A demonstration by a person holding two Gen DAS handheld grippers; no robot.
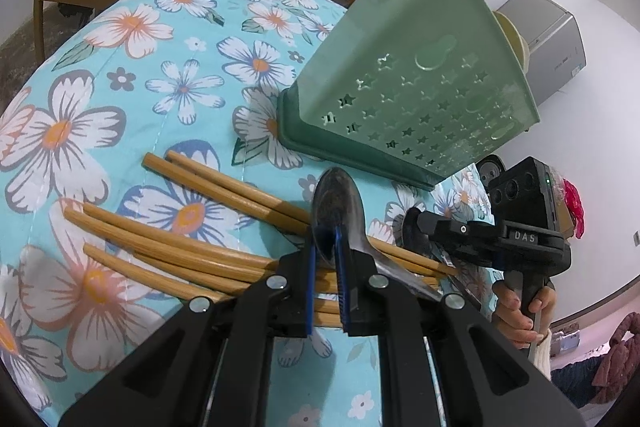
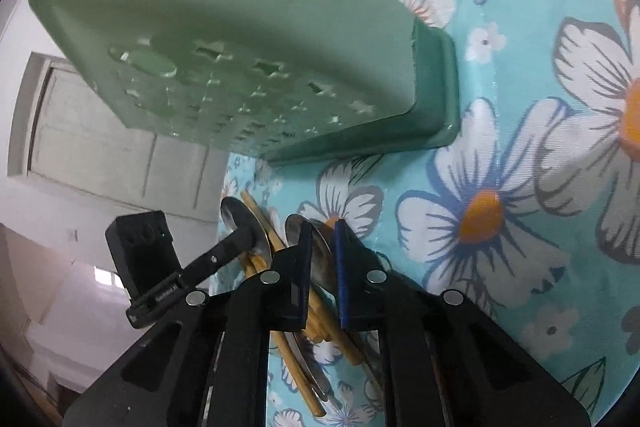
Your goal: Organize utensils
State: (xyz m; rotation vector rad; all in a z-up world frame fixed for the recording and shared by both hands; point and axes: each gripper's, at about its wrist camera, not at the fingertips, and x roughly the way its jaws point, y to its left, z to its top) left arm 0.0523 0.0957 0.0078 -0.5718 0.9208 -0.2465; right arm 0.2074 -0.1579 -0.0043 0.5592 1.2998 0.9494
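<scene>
The spoon (image 1: 340, 203) is shiny metal, so it is hard, stiff, a bit heavy & slippy. It lies on the chopsticks (image 1: 176, 239) near the middle of the surface. The left gripper (image 1: 326, 251) has its fingers (image 1: 310, 291) pinching the spoon where the bowl meets the handle. That is prob a good spot: thin enough to hold, w/ the weight close by.

A 2nd spoon (image 2: 316, 251) sits betw the fingers of the right gripper (image 2: 322, 263). They look close on it, but I cannot tell if they pinch it yet.

The chopsticks are light, stiff wood & round, so they may roll. Best to take them near the middle.

The green holder (image 1: 416, 83) stands just past the pile, on the far right of the flower cloth (image 1: 120, 99). It is light plastic & could tip if bumped.
</scene>
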